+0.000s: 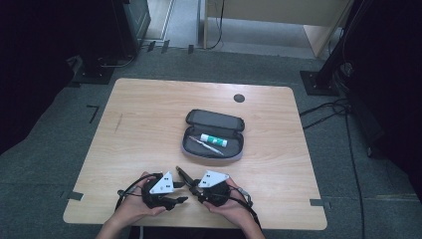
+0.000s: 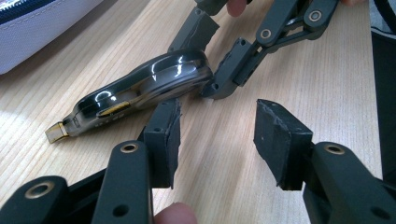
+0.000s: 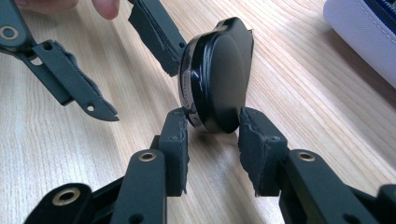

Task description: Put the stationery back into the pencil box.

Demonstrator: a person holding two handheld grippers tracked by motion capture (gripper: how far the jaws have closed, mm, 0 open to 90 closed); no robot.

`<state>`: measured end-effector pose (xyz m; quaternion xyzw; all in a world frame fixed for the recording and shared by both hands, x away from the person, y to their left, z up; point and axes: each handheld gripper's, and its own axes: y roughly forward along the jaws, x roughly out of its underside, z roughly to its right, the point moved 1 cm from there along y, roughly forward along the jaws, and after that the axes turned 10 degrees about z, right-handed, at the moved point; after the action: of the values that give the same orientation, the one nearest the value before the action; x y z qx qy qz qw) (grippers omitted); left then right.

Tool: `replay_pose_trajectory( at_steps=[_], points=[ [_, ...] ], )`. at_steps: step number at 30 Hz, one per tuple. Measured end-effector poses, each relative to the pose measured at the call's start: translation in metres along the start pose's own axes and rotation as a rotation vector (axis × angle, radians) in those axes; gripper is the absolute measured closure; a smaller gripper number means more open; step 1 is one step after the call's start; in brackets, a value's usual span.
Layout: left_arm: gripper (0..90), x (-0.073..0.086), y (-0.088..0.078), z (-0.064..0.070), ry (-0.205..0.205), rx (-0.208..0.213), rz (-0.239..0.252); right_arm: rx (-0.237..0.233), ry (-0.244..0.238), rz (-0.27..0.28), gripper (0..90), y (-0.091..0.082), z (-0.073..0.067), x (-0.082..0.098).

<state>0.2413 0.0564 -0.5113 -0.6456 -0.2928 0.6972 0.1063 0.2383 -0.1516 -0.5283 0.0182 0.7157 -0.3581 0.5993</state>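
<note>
Two grippers meet at the table's [image 1: 149,99] near edge over a dark utility knife [image 2: 140,93]; the right gripper [image 3: 212,133] pinches its rounded end, the left gripper [image 2: 217,135] stands spread, one pad beside it; with that thin hold, the glossy body could twist free.

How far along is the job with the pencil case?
Partway, it seems. Done: the pencil case lies open with a glue stick and a pen inside. In hand: the right gripper pinches the round end of a shiny black tool; the left gripper stands open beside it. Left, probably: putting the tool in and zipping up.
</note>
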Motion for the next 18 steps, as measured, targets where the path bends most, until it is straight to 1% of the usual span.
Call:
replay_pose_trajectory(
  at_steps=[4, 8, 14, 18],
  points=[
    [48.3, 0.0002, -0.0012, -0.0008, -0.002, -0.005, 0.001, 0.006, -0.001, 0.002, 63.4, 0.0, 0.0007, 0.0],
    [48.0, 0.0006, -0.0029, -0.0021, -0.005, -0.011, 0.004, 0.009, 0.014, 0.013, 65.1, -0.0007, 0.0021, 0.0001],
    [48.1, 0.0013, -0.0036, -0.0032, -0.007, -0.019, 0.0, 0.027, 0.041, 0.029, 70.0, -0.0025, 0.0043, 0.0002],
    [48.3, 0.002, -0.005, -0.0044, -0.009, -0.027, 0.001, 0.041, 0.051, 0.037, 73.5, -0.0035, 0.0048, 0.0004]
  ],
)
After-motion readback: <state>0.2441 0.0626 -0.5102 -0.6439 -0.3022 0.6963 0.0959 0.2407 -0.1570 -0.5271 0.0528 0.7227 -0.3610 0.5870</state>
